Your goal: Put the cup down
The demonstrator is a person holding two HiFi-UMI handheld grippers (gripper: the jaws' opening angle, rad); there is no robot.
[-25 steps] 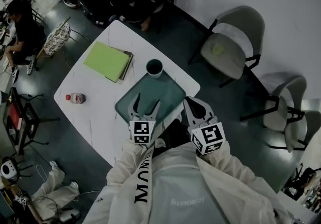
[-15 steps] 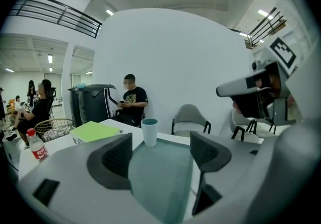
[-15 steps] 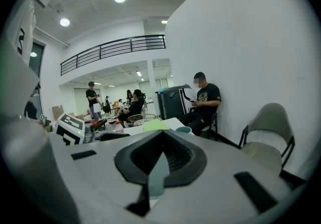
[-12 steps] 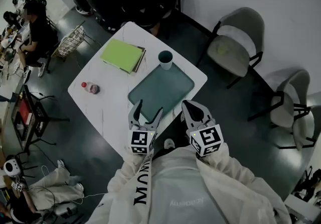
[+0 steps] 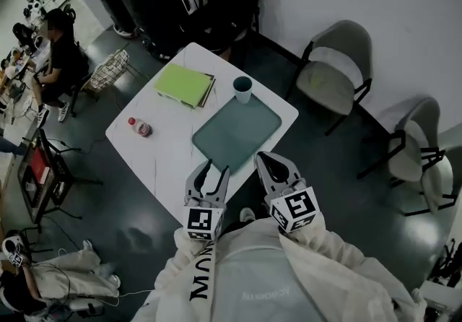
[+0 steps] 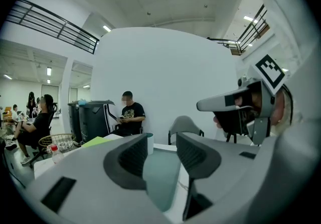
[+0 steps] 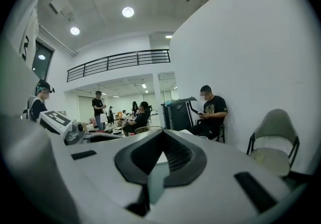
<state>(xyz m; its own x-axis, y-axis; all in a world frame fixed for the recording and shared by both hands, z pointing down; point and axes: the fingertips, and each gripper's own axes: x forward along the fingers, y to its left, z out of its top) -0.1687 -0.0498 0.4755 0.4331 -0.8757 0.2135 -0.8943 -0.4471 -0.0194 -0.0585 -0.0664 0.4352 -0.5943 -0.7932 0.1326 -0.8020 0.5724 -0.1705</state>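
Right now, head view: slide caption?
Cup upright on the table by the tray's far corner; left claw, just closed partway, and shut right claw, both empty, at the table's near edge.

Left gripper [image 5: 216, 167] withdrawn from table [image 5: 159, 162], jaws closing

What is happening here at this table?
A person holds a claw in each hand, both empty, at the white table. The left claw has just been closing partway, with nothing between its jaws; the right claw is shut. The cup stands upright at the far corner of the green tray.
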